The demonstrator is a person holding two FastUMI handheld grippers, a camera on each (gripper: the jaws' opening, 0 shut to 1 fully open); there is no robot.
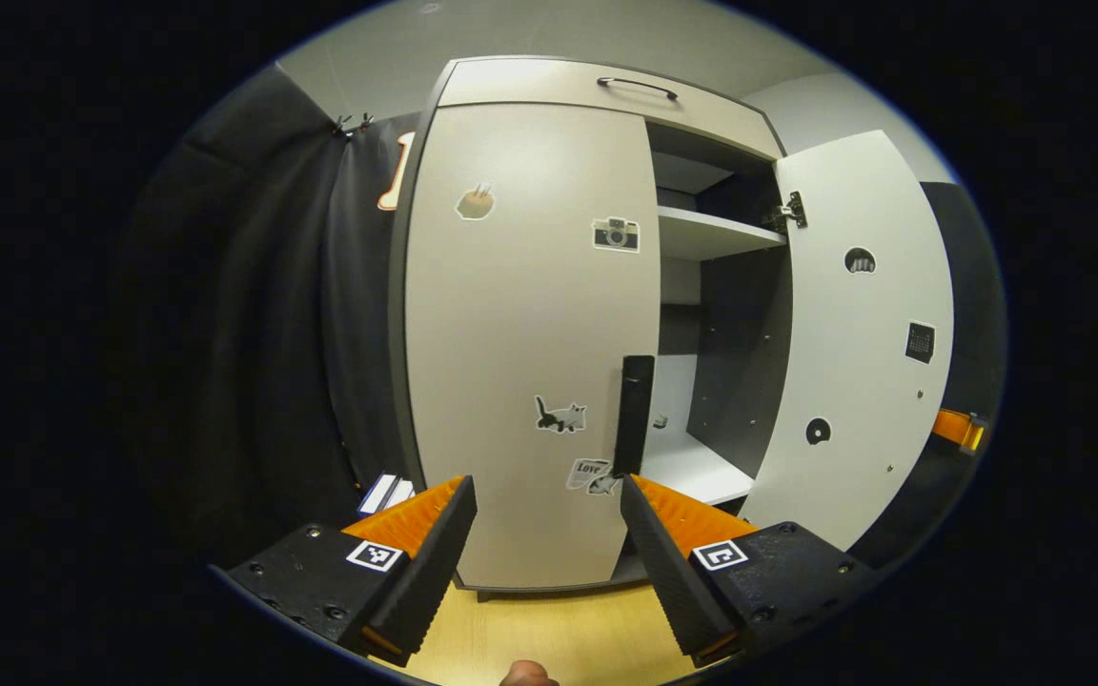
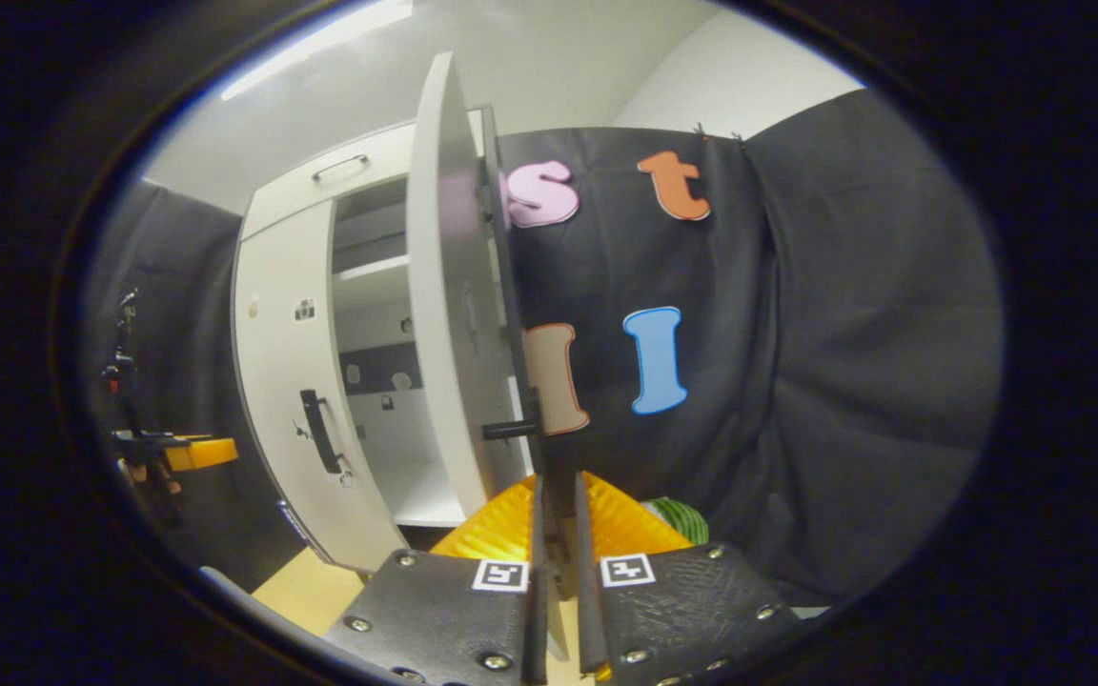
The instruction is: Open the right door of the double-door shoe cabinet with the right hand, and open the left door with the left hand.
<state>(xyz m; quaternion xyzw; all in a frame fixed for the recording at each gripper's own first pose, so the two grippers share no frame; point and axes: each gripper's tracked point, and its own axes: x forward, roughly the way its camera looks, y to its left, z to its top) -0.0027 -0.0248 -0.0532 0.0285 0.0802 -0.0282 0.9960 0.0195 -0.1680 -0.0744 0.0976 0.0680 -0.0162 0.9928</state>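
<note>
Halfway there, I'd say. The right door [image 1: 854, 324] of the shoe cabinet [image 1: 597, 86] is swung wide open, shelves showing behind it. In the right gripper view my right gripper [image 2: 557, 534] has its fingers nearly together just below the right door's handle [image 2: 511, 429], at the door's edge. I can't tell if they're actually pinching anything there (the angle is edge-on and it's murky), so I won't call that one.

The left door [image 1: 530, 333] sits flat and closed, stickers and all. Its handle [image 1: 635, 414] is the dark vertical bar on the door's inner edge, and my left gripper [image 1: 549, 505] hovers in front of it with fingers spread wide, holding nothing. The handle sits just above the right-hand fingertip, so it's not centred in the gap.

My plan for doing this well: shift the left gripper sideways until the bar sits between the fingers, push in, close fully, then pull along the hinge's arc, not straight back, so the grip doesn't slip off.
</note>
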